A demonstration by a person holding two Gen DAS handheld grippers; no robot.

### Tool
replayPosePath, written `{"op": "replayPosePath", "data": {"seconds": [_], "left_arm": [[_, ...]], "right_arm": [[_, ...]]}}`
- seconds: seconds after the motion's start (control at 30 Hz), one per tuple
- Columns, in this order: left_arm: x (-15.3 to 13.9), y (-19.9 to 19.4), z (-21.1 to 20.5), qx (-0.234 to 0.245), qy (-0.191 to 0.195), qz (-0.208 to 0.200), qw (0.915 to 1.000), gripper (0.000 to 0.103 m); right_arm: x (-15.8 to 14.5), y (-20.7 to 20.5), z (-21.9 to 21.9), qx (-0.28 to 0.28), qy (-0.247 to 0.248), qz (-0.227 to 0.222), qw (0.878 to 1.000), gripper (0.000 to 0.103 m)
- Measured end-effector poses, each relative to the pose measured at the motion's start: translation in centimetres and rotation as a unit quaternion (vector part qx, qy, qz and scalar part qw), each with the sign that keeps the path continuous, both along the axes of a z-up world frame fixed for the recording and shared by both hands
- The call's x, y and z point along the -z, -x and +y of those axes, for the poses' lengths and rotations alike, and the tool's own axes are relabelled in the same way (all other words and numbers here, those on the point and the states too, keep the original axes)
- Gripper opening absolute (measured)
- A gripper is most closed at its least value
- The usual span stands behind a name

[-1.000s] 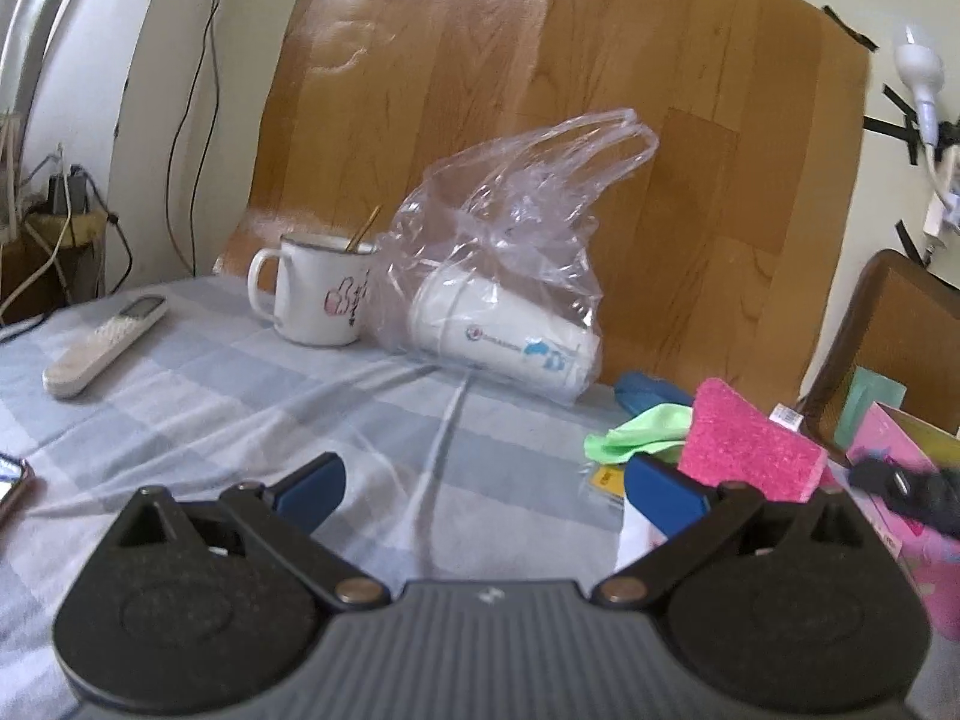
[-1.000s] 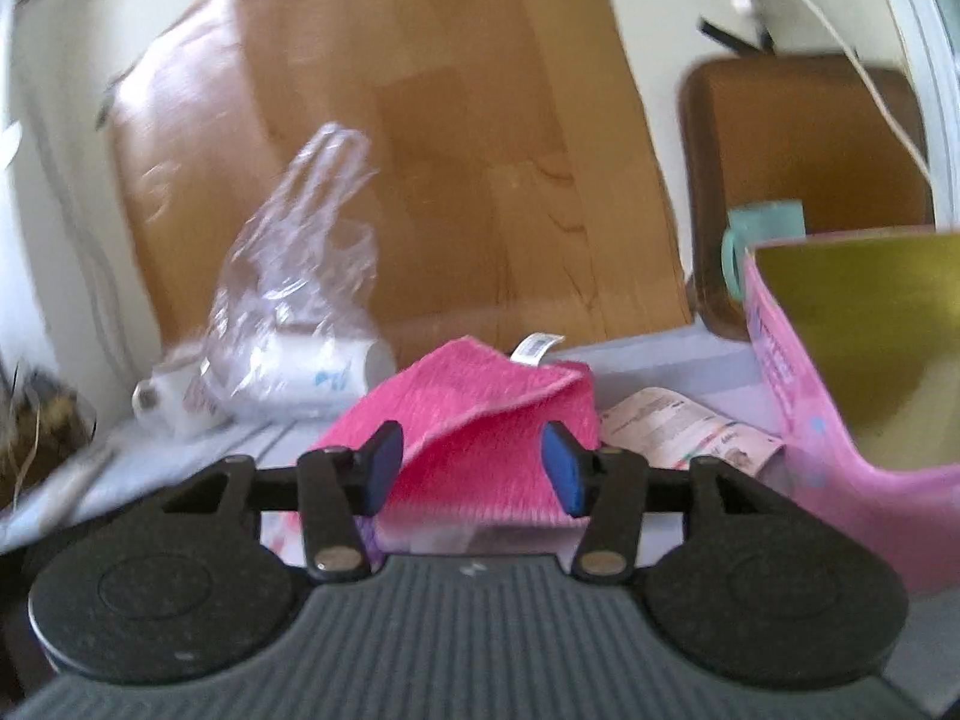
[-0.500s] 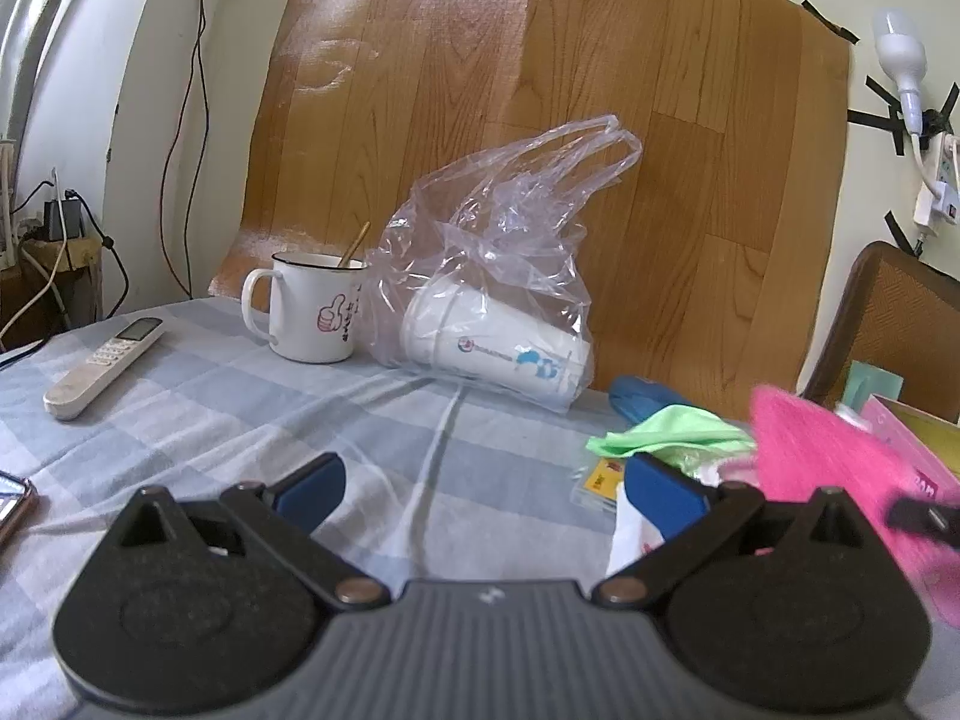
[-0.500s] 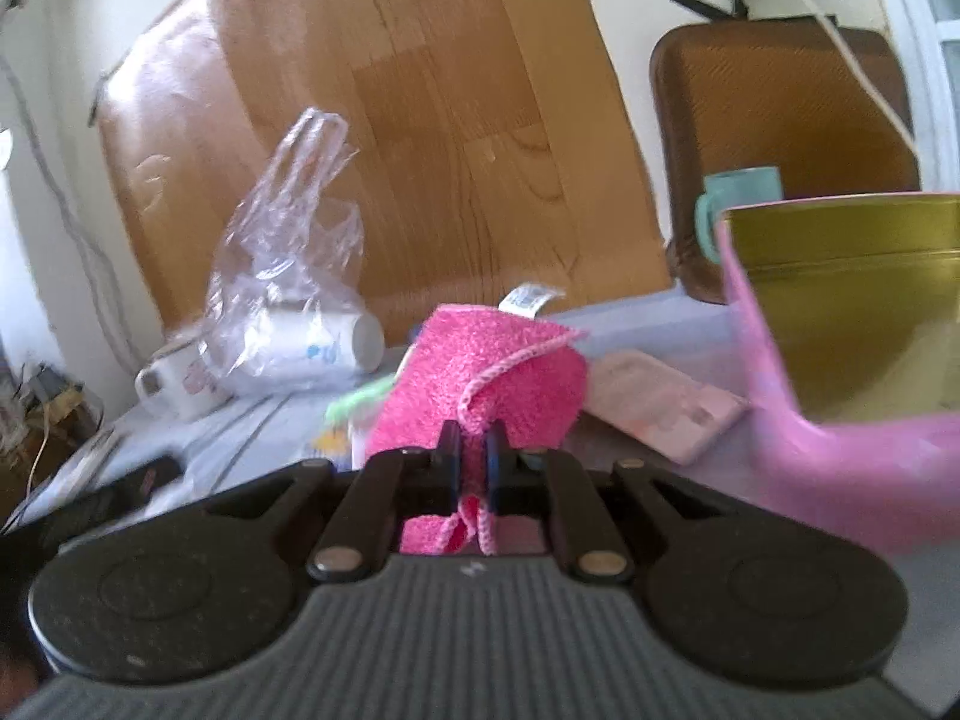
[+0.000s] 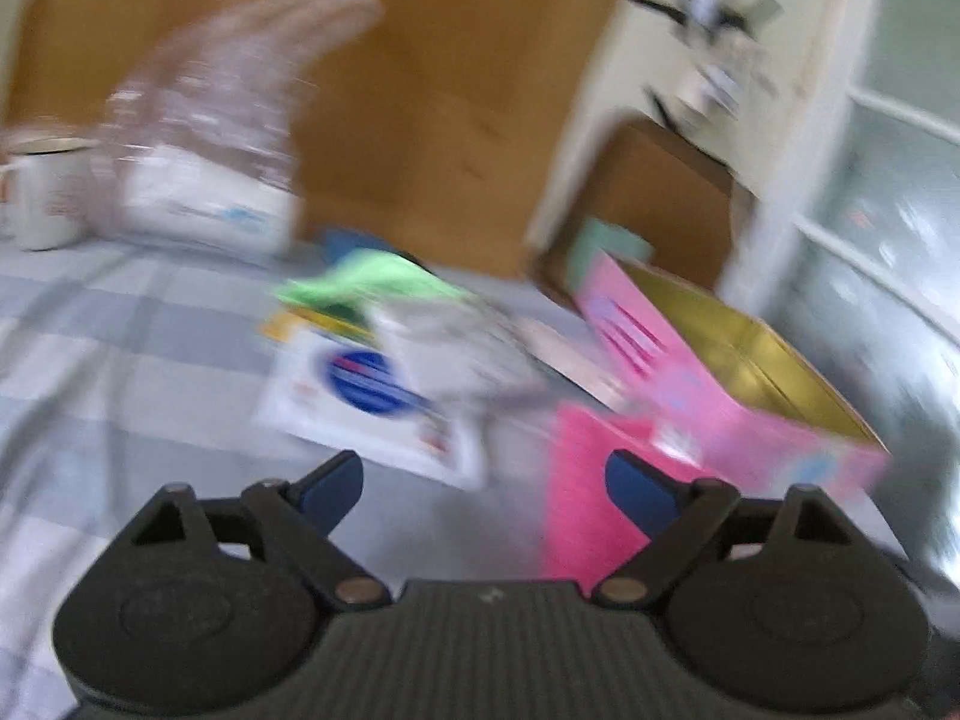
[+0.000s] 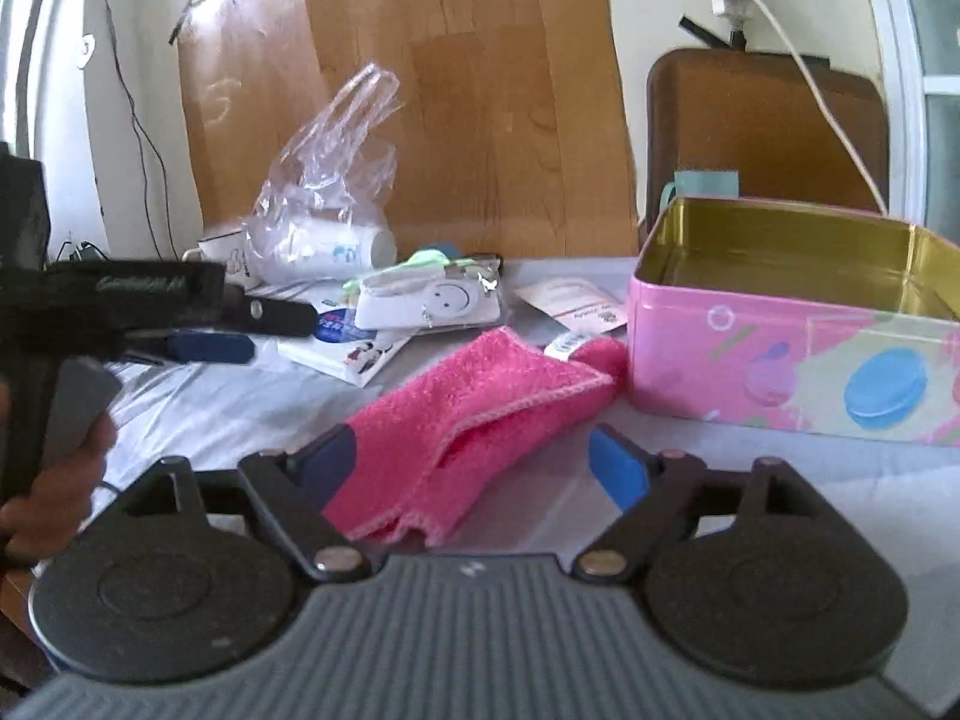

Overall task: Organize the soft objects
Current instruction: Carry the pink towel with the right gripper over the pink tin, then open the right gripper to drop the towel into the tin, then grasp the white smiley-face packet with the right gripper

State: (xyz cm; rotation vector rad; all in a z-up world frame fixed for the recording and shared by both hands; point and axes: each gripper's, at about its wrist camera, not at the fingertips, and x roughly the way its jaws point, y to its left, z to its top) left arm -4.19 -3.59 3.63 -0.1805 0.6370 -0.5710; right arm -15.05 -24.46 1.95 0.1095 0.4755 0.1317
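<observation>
1. Right gripper (image 6: pixel 486 459): jaws spread wide, holding nothing; one pink towel (image 6: pixel 474 414) lies folded on the tablecloth (image 6: pixel 750 480) between and beyond its two blue pads.
2. Left gripper (image 5: pixel 486 480): jaws spread, empty; view blurred.
3. One pink tin box (image 6: pixel 798 348), open and gold inside, stands just right of the towel, touching its far end.
4. One green cloth (image 6: pixel 420 261) lies farther back among packets.
5. One clear plastic bag (image 6: pixel 330 192) and one white mug (image 5: pixel 42 198) stand before the wooden board (image 6: pixel 480 90).
</observation>
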Motion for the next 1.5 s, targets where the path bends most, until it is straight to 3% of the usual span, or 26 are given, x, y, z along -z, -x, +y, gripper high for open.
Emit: {"op": "replayPosePath", "data": {"seconds": [0.03, 0.07, 0.1, 0.17, 0.2, 0.3, 0.47, 0.57, 0.67, 0.77, 0.9, 0.97, 1.0, 1.03, 1.07, 1.1, 1.17, 1.23, 1.33, 1.4, 1.5], "left_arm": [[0.1, 0.0, -1.1, 0.018, -0.014, 0.010, 0.9997, 0.089], [0.4, 0.0, -1.9, 0.032, -0.023, 0.023, 0.9989, 0.080], [0.9, -0.2, -2.6, 0.047, -0.026, 0.040, 0.9978, 0.061], [2.2, -0.3, -3.7, 0.073, -0.023, 0.083, 0.9936, 0.045], [2.4, 0.0, -3.9, 0.069, -0.020, 0.076, 0.9945, 0.043], [1.1, 1.0, -4.5, 0.084, -0.015, 0.055, 0.9949, 0.023], [-4.5, 2.7, -6.9, 0.122, 0.003, -0.056, 0.9910, 0.024], [-7.1, 2.6, -10.2, 0.150, 0.009, -0.098, 0.9837, 0.024], [-8.0, 1.6, -14.5, 0.168, -0.003, -0.118, 0.9786, 0.024], [-7.2, -0.4, -18.5, 0.171, -0.014, -0.100, 0.9800, 0.032], [-4.8, -2.4, -22.9, 0.158, -0.051, -0.075, 0.9833, 0.032], [-3.9, -3.2, -23.9, 0.149, -0.063, -0.062, 0.9848, 0.037], [-3.7, -3.4, -24.1, 0.143, -0.067, -0.060, 0.9857, 0.042], [-3.6, -3.3, -23.9, 0.138, -0.067, -0.061, 0.9863, 0.043], [-3.5, -3.2, -23.5, 0.136, -0.065, -0.063, 0.9866, 0.045], [-3.6, -3.1, -22.9, 0.134, -0.062, -0.066, 0.9868, 0.048], [-3.9, -3.0, -21.5, 0.127, -0.055, -0.072, 0.9877, 0.050], [-4.1, -3.0, -18.9, 0.116, -0.042, -0.074, 0.9896, 0.051], [-3.6, -2.9, -13.2, 0.075, -0.026, -0.074, 0.9941, 0.052], [-2.8, -3.0, -8.7, 0.026, -0.022, -0.069, 0.9970, 0.052], [-0.8, -3.5, -2.2, -0.061, -0.028, -0.054, 0.9963, 0.052]], "right_arm": [[0.3, -0.7, -0.1, -0.004, 0.000, 0.014, 1.000, 0.089], [0.7, -1.3, -0.2, -0.007, 0.002, 0.026, 1.000, 0.088], [1.3, -1.8, 0.0, -0.016, 0.001, 0.040, 0.999, 0.071], [2.1, -2.4, 1.1, -0.040, 0.009, 0.042, 0.998, 0.029], [2.2, -2.0, 1.7, -0.057, 0.011, 0.040, 0.998, 0.012], [1.5, -0.5, 3.1, -0.053, 0.058, -0.010, 0.997, 0.012], [-1.7, 2.0, 1.8, 0.009, 0.117, -0.149, 0.982, 0.012], [-3.2, 2.0, 0.1, 0.067, 0.151, -0.198, 0.966, 0.012], [-4.1, 0.8, -3.3, 0.109, 0.139, -0.194, 0.965, 0.013], [-3.7, -0.8, -6.3, 0.141, 0.128, -0.165, 0.968, 0.013], [-2.5, -3.2, -9.6, 0.182, 0.112, -0.123, 0.969, 0.014], [-2.3, -4.0, -10.4, 0.194, 0.115, -0.093, 0.970, 0.017], [-1.7, -4.4, -10.8, 0.203, 0.117, -0.084, 0.969, 0.025], [-1.7, -4.5, -11.1, 0.217, 0.116, -0.082, 0.966, 0.033], [-1.7, -4.5, -11.4, 0.230, 0.112, -0.083, 0.963, 0.057], [-1.7, -4.4, -11.7, 0.242, 0.108, -0.088, 0.960, 0.071], [-1.8, -4.0, -12.1, 0.272, 0.093, -0.103, 0.952, 0.072], [-1.9, -3.1, -12.6, 0.301, 0.049, -0.122, 0.945, 0.072], [-2.4, -1.1, -11.9, 0.316, -0.004, -0.173, 0.933, 0.072], [-3.0, -1.1, -9.8, 0.278, -0.013, -0.190, 0.942, 0.072], [-3.5, -3.2, -5.7, 0.156, -0.025, -0.162, 0.974, 0.072]]}}
